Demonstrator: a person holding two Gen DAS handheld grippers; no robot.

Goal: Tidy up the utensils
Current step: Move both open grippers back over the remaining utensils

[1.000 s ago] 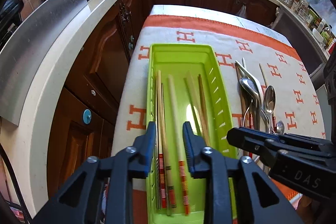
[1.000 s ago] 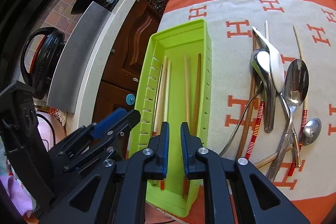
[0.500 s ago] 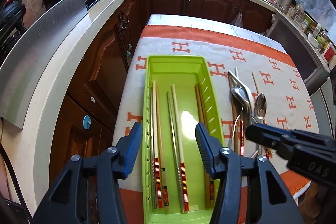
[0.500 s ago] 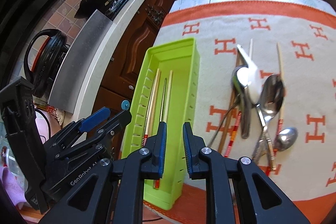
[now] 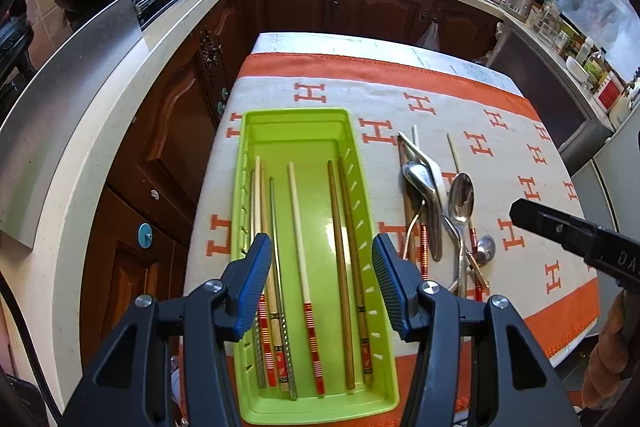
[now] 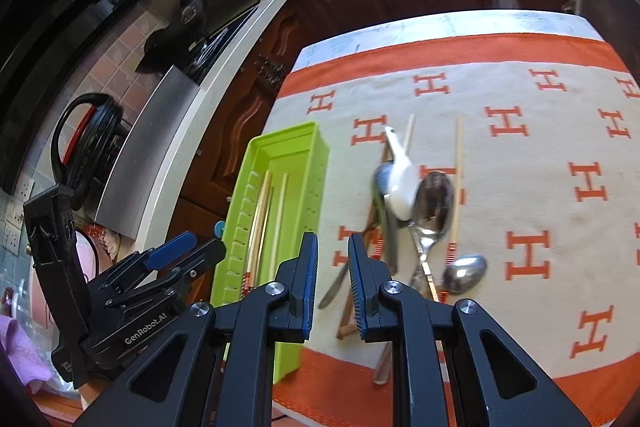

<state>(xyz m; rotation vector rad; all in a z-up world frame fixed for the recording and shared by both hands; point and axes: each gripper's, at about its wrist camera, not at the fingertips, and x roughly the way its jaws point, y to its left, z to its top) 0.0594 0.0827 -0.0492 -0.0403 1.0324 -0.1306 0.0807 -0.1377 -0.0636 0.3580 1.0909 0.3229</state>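
We log the surface [image 5: 500,163] under its patterned cloth, with the green tray [image 5: 296,119] along its left side. The tray is light rigid plastic and slides easily on cloth; its rim is the place to take it. Seven chopsticks [image 5: 299,227] already lie lengthwise in it.

The loose pile sits right of the tray, near but not touching it. The white ceramic spoon [image 6: 402,183] lies over a metal spoon; we judge it heaviest and chip-prone, best taken by its handle. The large metal spoon [image 6: 434,205] and small one [image 6: 466,273] are stiff, smooth and likely slippery; we would take them at the neck. Two pale chopsticks [image 6: 457,163] remain on the cloth: light, thin and apt to roll, so we would pinch them mid-length.

The left hand-held gripper [image 5: 320,267] hangs over the tray, jaws well apart, holding nothing. The right hand-held gripper [image 6: 332,267] sits above the pile's near edge, jaws nearly together with a narrow gap, nothing between them.
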